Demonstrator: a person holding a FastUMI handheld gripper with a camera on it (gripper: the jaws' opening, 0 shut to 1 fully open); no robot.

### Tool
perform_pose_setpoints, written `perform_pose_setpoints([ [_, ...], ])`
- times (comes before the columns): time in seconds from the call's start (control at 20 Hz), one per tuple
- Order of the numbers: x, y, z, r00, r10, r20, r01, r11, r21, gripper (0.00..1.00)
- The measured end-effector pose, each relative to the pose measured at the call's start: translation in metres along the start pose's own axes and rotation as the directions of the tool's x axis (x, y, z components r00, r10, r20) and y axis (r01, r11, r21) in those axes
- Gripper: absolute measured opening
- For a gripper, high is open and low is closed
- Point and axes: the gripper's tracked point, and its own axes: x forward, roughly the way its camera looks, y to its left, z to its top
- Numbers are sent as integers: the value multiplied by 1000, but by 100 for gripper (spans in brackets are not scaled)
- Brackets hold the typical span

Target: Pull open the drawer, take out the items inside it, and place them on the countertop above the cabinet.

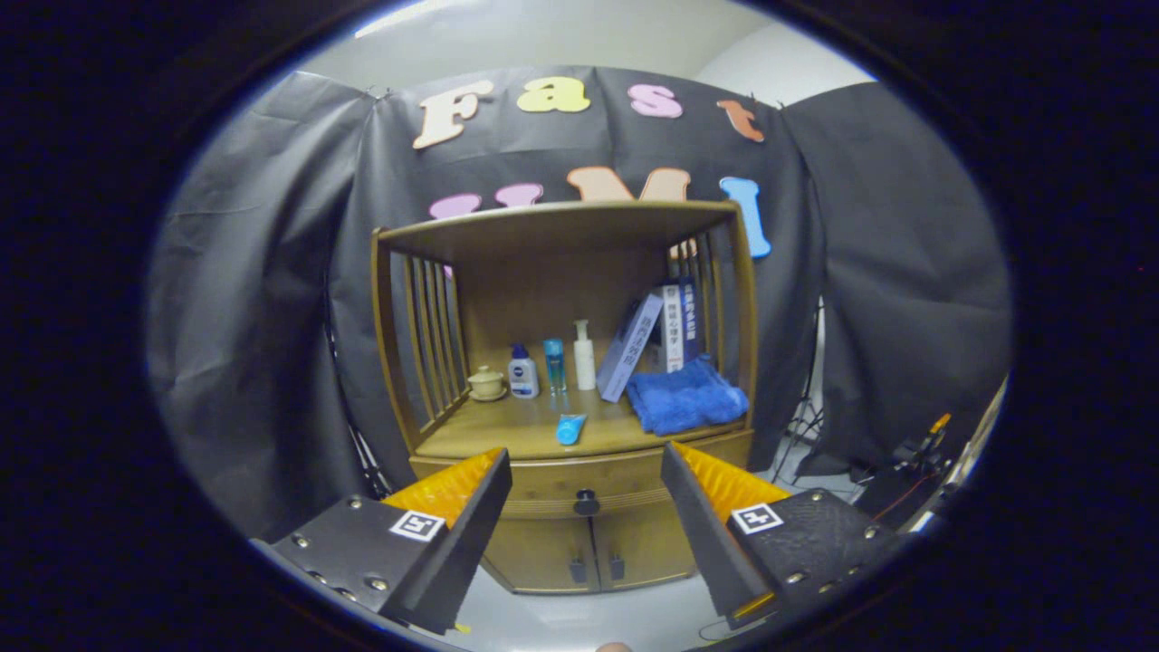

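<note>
Drawer (584, 482) sits shut in the wooden cabinet (579, 543), straight ahead of the claw (587, 493) and well beyond its tips, its dark round knob (587, 501) showing in the gap between the two fingers, its long front running crosswise to them. Claw is spread wide and holds nothing. Countertop (507, 433) lies just above the drawer, bearing bottles, a blue tube (570, 428) and a folded blue towel (685, 397); a shut drawer fits both a start and a finished, closed-again job.
</note>
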Motion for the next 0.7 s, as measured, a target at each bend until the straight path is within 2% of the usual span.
perform_pose_setpoints([
  [0.35,-47,-6,5,1000,10,21,-9,999,-36,99],
  [0.7,-55,3,2,999,23,32,-22,999,-44,99],
])
